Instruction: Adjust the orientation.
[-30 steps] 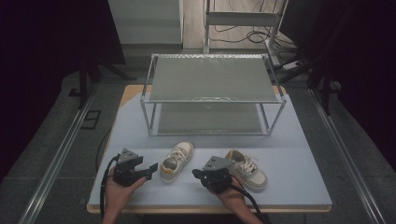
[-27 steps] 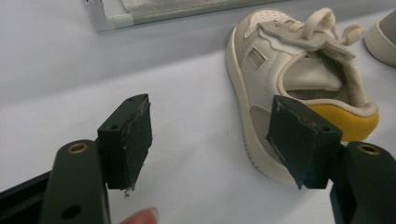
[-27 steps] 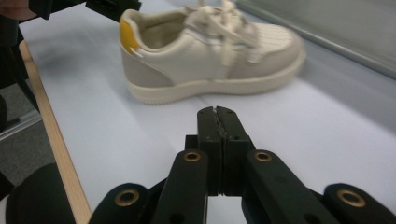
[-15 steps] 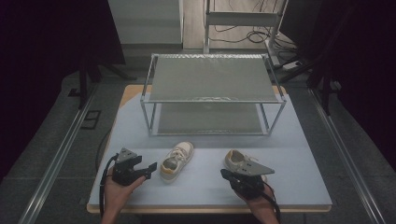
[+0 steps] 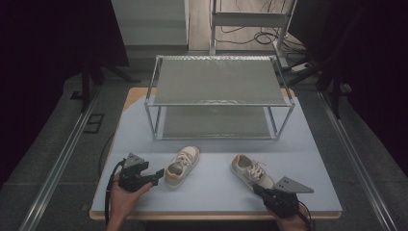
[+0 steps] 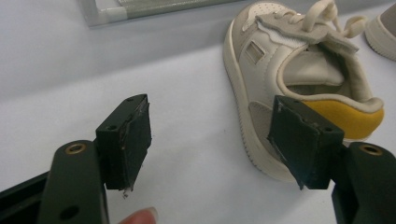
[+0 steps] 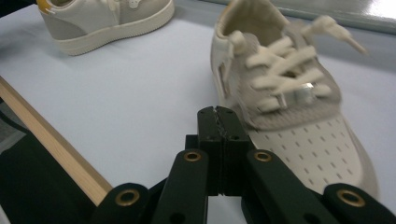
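Two small cream sneakers lie on the pale table. The left sneaker point(image 5: 182, 165) has a yellow heel and its toe points away. My left gripper point(image 5: 155, 177) rests open just left of that heel. In the left gripper view the wide jaws point(image 6: 219, 140) hold only bare table, and the right pad point(image 6: 303, 140) stands in front of the sneaker's point(image 6: 299, 60) side. The right sneaker point(image 5: 251, 171) lies angled, toe toward the front right. My right gripper point(image 5: 259, 189) is shut and empty by that toe, its closed tips point(image 7: 218, 116) just left of the perforated toe point(image 7: 299, 107).
A two-tier metal rack point(image 5: 219, 102) stands at the back of the table point(image 5: 216, 192). The wooden front edge point(image 7: 51, 149) runs close under the right gripper. The other sneaker point(image 7: 107, 18) lies farther off in the right gripper view.
My right gripper has slid to the right along the front of the table, uncovering the right sneaker. The left gripper and both sneakers have stayed put.
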`<state>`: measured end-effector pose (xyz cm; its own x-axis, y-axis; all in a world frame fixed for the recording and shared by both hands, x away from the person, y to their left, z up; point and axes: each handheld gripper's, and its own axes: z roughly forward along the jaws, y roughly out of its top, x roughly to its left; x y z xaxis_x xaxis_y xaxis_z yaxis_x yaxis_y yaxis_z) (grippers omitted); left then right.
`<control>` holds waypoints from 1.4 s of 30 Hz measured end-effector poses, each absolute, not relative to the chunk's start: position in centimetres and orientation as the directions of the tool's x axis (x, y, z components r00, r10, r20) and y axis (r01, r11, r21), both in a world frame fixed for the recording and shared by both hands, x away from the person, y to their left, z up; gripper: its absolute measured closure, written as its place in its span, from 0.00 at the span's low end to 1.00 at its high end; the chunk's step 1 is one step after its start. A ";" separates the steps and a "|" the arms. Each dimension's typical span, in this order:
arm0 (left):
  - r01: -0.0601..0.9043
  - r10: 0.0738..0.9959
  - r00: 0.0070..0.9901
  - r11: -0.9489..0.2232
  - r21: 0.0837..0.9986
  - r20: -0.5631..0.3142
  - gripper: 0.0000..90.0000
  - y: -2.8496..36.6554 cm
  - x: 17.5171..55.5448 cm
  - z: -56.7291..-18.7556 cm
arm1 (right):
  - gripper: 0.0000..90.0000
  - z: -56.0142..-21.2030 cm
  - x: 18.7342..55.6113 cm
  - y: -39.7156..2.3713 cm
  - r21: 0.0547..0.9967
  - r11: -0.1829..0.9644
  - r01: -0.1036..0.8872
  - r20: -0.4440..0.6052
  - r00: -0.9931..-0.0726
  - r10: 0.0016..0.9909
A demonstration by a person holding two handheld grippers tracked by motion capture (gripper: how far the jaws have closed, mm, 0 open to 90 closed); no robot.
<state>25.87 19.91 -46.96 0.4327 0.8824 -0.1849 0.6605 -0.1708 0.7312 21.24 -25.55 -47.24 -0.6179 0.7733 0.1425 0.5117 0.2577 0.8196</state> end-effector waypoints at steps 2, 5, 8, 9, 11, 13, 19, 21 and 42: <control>0.662 0.883 0.430 -0.168 0.731 -0.187 0.33 20.0 25.9 -47.0 | 0.99 -47.5 21.1 -25.9 0.815 0.257 0.520 0.144 -0.611 0.778; 0.662 0.885 0.426 -0.164 0.732 -0.187 0.33 20.2 25.9 -46.9 | 0.99 -47.8 21.2 -26.3 0.808 0.247 0.534 0.160 -0.603 0.782; 0.662 0.888 0.422 -0.162 0.732 -0.185 0.33 20.3 25.9 -46.9 | 0.99 -47.9 21.2 -26.0 0.805 0.259 0.534 0.156 -0.611 0.776; 0.662 0.887 0.422 -0.163 0.732 -0.185 0.33 20.3 25.9 -46.9 | 0.99 -47.9 21.2 -26.0 0.805 0.259 0.534 0.156 -0.611 0.776; 0.662 0.887 0.422 -0.161 0.732 -0.187 0.33 20.3 25.9 -47.0 | 1.00 -48.2 21.2 -25.8 0.799 0.275 0.536 0.148 -0.617 0.773; 0.663 0.886 0.426 -0.168 0.730 -0.184 0.32 20.1 25.9 -47.1 | 1.00 -48.8 21.4 -25.6 0.779 0.292 0.554 0.138 -0.607 0.783; 0.664 0.884 0.430 -0.174 0.727 -0.182 0.32 20.0 25.9 -47.2 | 1.00 -49.0 21.6 -26.0 0.774 0.283 0.567 0.165 -0.612 0.774; 0.667 0.885 0.428 -0.174 0.725 -0.181 0.32 20.1 26.0 -47.2 | 1.00 -48.9 21.7 -26.2 0.773 0.277 0.570 0.172 -0.609 0.774; 0.677 0.886 0.430 -0.187 0.712 -0.176 0.32 19.8 26.2 -47.7 | 1.00 -48.7 23.4 -30.2 0.781 0.184 0.597 0.182 -0.499 0.847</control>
